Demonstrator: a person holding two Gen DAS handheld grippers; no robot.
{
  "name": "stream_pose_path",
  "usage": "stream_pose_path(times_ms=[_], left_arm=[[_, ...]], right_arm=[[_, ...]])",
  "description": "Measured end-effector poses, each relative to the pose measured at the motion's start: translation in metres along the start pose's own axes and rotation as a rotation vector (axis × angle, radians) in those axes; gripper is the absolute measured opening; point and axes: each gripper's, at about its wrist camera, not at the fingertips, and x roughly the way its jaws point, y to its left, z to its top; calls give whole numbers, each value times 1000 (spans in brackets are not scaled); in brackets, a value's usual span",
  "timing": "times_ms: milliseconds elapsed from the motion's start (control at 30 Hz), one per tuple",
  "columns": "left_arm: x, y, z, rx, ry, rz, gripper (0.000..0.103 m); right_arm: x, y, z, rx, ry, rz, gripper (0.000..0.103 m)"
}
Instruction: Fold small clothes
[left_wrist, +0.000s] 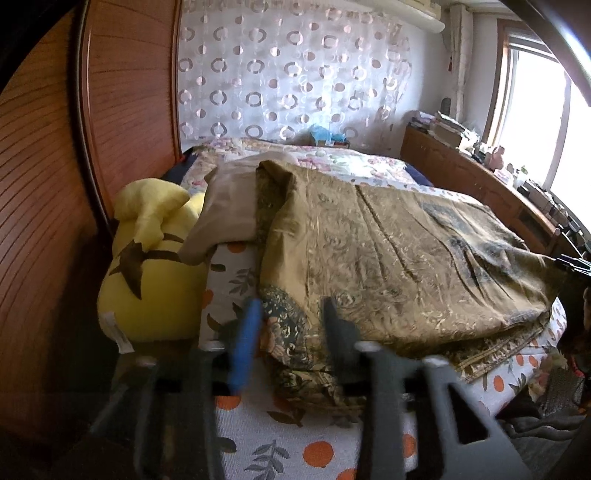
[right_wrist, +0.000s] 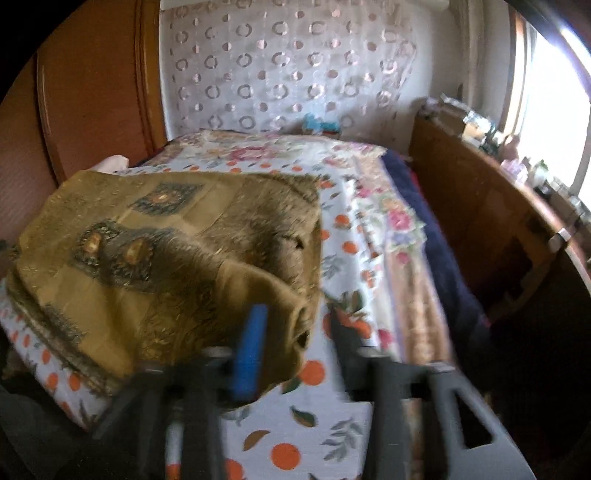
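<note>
An olive-gold patterned garment (left_wrist: 399, 258) lies folded on the bed sheet with orange prints (left_wrist: 280, 439). In the left wrist view my left gripper (left_wrist: 291, 332) stands open over the garment's near left corner; the cloth lies between the blue finger (left_wrist: 247, 339) and the dark one, and neither pad presses on it. In the right wrist view the same garment (right_wrist: 155, 251) fills the left half. My right gripper (right_wrist: 299, 339) is open at its near right corner, where a loose fold (right_wrist: 291, 317) sits by the blue finger (right_wrist: 253, 347) and the dark finger is over the sheet (right_wrist: 317, 432).
A yellow plush toy (left_wrist: 151, 273) leans at the bed's left beside a wooden wardrobe (left_wrist: 122, 110). A beige cloth (left_wrist: 229, 206) lies behind the garment. A floral quilt (right_wrist: 280, 151) covers the far bed. A cluttered wooden cabinet (right_wrist: 480, 206) runs along the right under the window.
</note>
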Motion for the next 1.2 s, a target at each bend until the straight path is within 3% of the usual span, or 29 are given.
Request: stream_pose_path(times_ms=[100,200,633,1000,1200], left_arm=[[2,0,-1,0,0,-2,67],[9,-3,-2,2,12,8,73],[34,-5,-16,-4,75,45,73],[42,-1,-20,-16,97,57,73],[35,13,-20,-70,66,17,70]], right_arm=[[1,13,1,-12,-23,18,63],[2,24,-5,-31,-41,54,64],[82,71,10,-81,30,182,64],[101,81,7,-123,93,178,64],[101,81,5,-118,103,191,65]])
